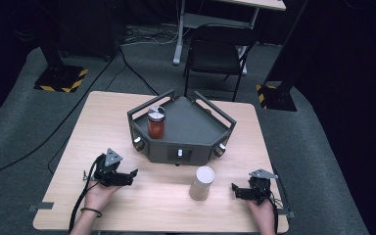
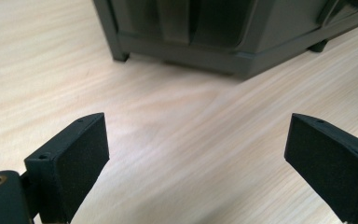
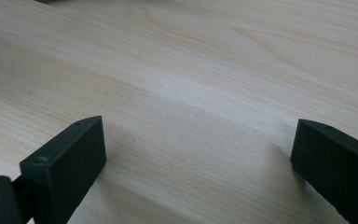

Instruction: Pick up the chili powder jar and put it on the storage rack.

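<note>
A pale cylindrical canister (image 1: 202, 182) stands upright on the light wooden table (image 1: 103, 122), just in front of the dark grey angular tray (image 1: 196, 128) that sits at the table's middle. The canister is cream or off-white, plain-sided, with a flat round top of the same shade; no label shows on it from above. It stands apart from the tray's front wall, a little toward the right of the tray's centre.

The right gripper (image 1: 239, 191) lies low over the table to the right of the canister, near it but not touching, its fingers (image 3: 63, 165) spread wide with only bare wood grain between them. The left gripper (image 1: 129, 175) sits in front of the tray's left corner, well apart from the canister, its fingers (image 2: 74, 161) likewise released and holding nothing; in the left gripper view the tray's dark base rises just ahead.

Inside the tray, toward its left rear, stands a glass jar (image 1: 156, 122) with reddish contents and a metal lid.
</note>
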